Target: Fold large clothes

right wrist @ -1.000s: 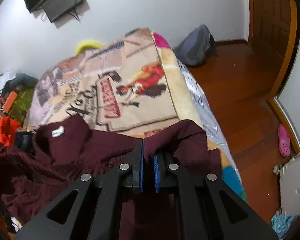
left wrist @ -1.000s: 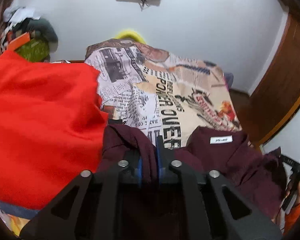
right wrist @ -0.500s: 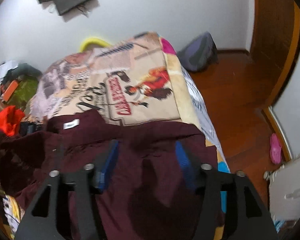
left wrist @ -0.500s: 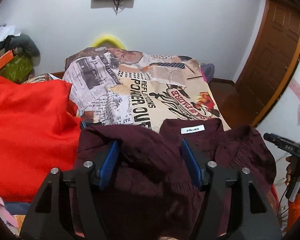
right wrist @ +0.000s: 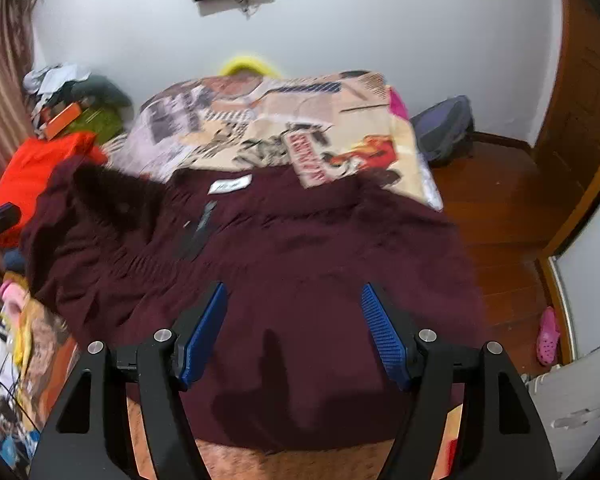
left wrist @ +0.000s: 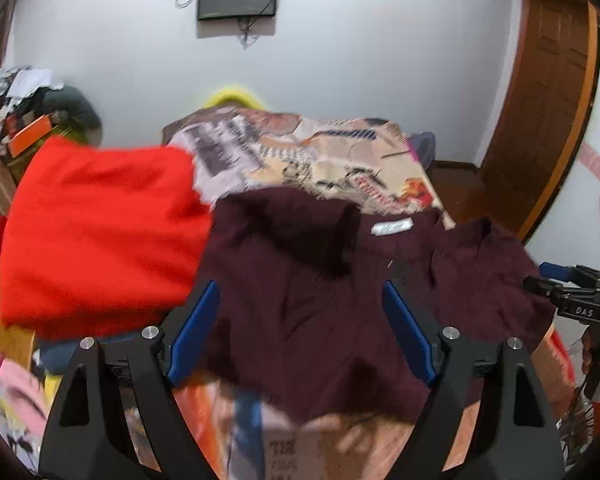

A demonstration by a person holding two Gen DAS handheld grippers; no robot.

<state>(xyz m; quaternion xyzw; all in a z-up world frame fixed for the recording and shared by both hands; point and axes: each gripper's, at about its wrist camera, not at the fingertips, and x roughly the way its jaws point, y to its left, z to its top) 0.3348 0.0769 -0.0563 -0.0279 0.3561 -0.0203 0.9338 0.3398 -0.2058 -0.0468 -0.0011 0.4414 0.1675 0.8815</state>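
A dark maroon sweater (right wrist: pixel 300 264) lies spread on the bed over the printed blanket (right wrist: pixel 284 128), its white neck label (right wrist: pixel 230 185) facing up. It also shows in the left wrist view (left wrist: pixel 308 300), with its label (left wrist: pixel 392 227) toward the right. My left gripper (left wrist: pixel 300 332) is open and empty above the sweater's left part. My right gripper (right wrist: pixel 294 328) is open and empty above the sweater's lower right part. The right gripper shows from the side at the right edge of the left wrist view (left wrist: pixel 576 300).
A bright red garment (left wrist: pixel 100 236) lies piled to the left of the sweater, and shows in the right wrist view (right wrist: pixel 36 172). A clutter pile (right wrist: pixel 72 100) sits at the far left. A backpack (right wrist: pixel 444 128) and wooden floor (right wrist: pixel 500 208) lie right of the bed.
Both grippers were shut on the sweater's edges one second ago. They opened and let go, the sweater dropped flat on the bed, and both grippers drew back and up.
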